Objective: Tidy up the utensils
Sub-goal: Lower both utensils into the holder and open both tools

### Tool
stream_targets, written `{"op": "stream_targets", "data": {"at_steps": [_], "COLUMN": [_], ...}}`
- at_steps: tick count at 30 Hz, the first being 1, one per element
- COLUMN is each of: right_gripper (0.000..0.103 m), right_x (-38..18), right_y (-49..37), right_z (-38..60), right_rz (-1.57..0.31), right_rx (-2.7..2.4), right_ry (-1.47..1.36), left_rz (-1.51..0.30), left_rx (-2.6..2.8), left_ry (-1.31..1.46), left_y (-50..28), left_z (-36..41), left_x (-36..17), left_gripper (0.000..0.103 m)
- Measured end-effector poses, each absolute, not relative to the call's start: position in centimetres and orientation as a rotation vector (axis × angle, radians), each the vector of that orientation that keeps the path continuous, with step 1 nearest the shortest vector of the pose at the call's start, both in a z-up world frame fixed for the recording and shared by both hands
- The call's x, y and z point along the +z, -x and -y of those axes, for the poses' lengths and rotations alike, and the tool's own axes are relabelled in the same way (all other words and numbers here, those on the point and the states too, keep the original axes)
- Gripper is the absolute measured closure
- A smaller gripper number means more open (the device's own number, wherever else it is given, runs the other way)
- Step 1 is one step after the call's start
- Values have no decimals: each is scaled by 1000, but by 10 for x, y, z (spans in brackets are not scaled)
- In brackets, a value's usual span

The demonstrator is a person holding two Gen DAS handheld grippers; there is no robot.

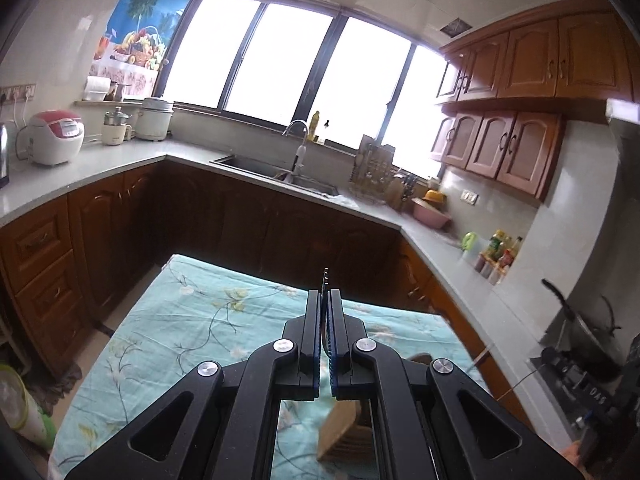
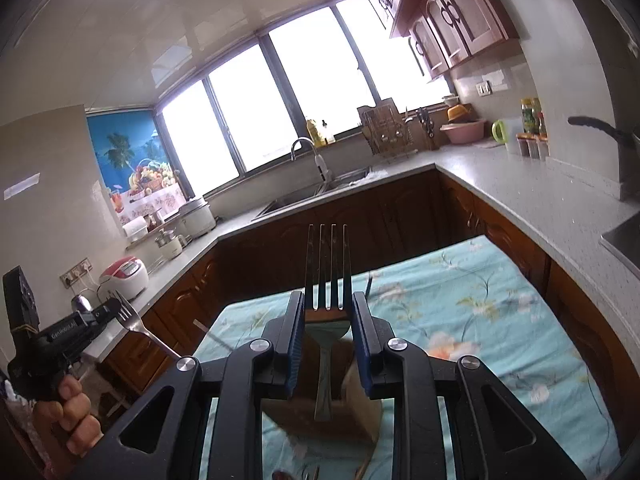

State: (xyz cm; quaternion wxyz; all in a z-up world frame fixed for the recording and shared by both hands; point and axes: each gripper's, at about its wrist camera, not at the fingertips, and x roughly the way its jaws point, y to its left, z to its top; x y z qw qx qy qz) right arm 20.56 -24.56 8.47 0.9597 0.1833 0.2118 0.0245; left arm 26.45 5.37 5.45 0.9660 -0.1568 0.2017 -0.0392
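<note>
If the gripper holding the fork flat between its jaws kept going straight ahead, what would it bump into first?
Probably the dark wooden cabinets under the sink; the right gripper points just past the far edge of the cloth-covered table, though depth is hard to judge.

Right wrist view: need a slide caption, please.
Right gripper grips a fork above the floral tablecloth; left gripper holds a second fork.

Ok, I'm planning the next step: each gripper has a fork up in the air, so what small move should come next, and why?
Probably lower the right gripper so its fork heads down toward the wooden holder on the table. The left gripper also grips a fork, both are clear of the table, and the holder sits just beneath them.
</note>
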Motion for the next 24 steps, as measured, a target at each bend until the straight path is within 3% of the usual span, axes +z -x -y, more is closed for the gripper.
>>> {"op": "stream_targets", "data": {"at_steps": [12, 24], "right_gripper": [80, 80], "right_x": [46, 2], "right_y": [-243, -264], "right_z": [238, 222], "right_rz": [-465, -607], "right_rx": [23, 47], "right_ry": [-345, -305], "left_rz": [-478, -527], "left_rx": [-47, -95], "left_ry": [289, 208], "left_y": [-325, -365], "left_z": [-9, 2], "left_x": [10, 3], "left_gripper": [102, 102]}}
